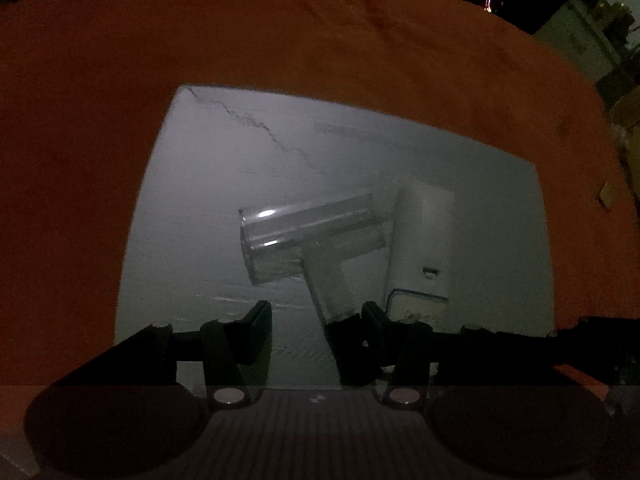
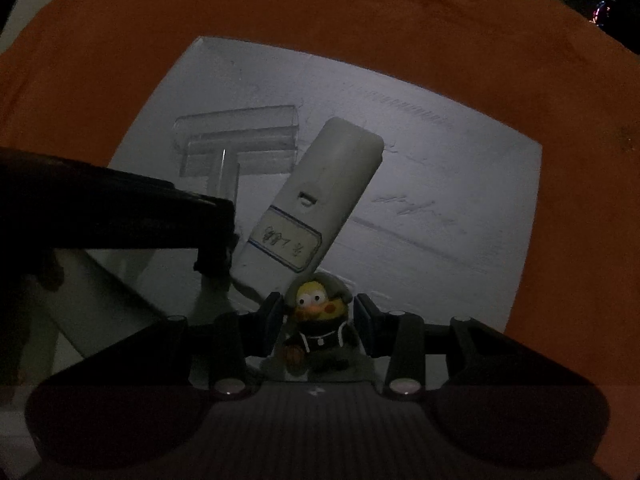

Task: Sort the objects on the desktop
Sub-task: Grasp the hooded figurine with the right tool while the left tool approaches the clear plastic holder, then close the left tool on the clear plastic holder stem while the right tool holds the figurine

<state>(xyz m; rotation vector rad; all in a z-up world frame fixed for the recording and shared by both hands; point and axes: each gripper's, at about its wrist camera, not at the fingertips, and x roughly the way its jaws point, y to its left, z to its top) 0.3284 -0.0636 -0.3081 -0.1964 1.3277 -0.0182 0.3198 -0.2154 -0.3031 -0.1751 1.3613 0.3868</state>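
Right tool (image 2: 317,322) pinches a small yellow-faced figurine (image 2: 318,320) above the scuffed white board (image 2: 440,184) on orange cloth (image 2: 360,12). Left tool (image 1: 318,326), fingers spread, straddles the stem of the clear T-shaped plastic piece (image 1: 312,232).

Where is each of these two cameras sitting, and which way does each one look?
Left wrist view: sits on the left gripper, looking steeply down at a clear T-shaped holder on a white board; only its own fingers show.
Right wrist view: sits on the right gripper, looking down at a duck figurine between its fingers; the other gripper's dark body intrudes at left.
Shared: board, holder, white remote, orange cloth.
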